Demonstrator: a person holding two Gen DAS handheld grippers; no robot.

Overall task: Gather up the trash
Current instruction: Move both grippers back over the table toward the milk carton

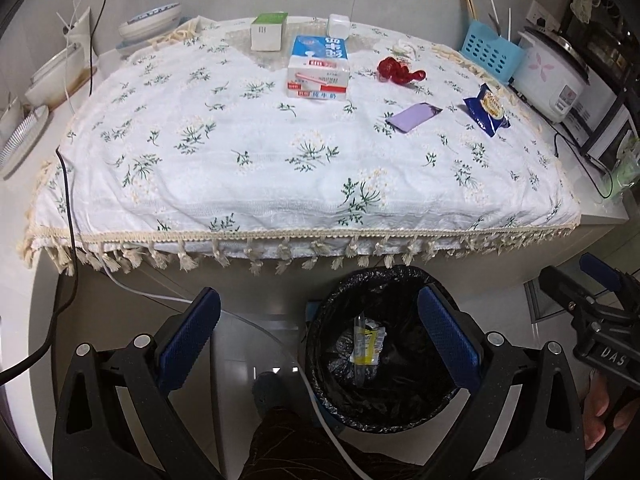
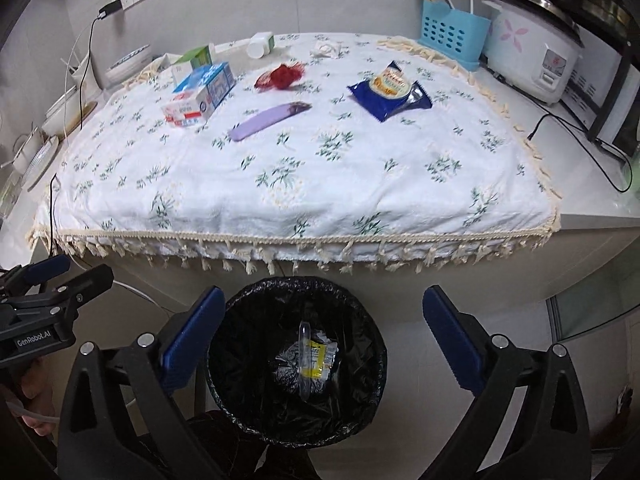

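Observation:
A black-lined trash bin (image 1: 384,348) (image 2: 296,364) stands on the floor below the table edge, with a yellow wrapper (image 2: 316,358) and a clear tube inside. On the floral tablecloth (image 1: 240,168) lie a blue snack bag (image 1: 489,110) (image 2: 390,94), a purple wrapper (image 1: 414,116) (image 2: 270,120), a red crumpled wrapper (image 1: 398,70) (image 2: 282,76) and a milk carton (image 1: 318,68) (image 2: 200,96). My left gripper (image 1: 318,330) is open and empty beside the bin. My right gripper (image 2: 320,332) is open and empty above the bin.
A white-green box (image 1: 269,31), a white bottle (image 2: 260,44) and a crumpled tissue (image 2: 326,50) sit at the back. A blue utensil basket (image 2: 452,38) and a rice cooker (image 2: 532,60) stand at the right. Bowls and plates (image 1: 52,76) and cables are on the left.

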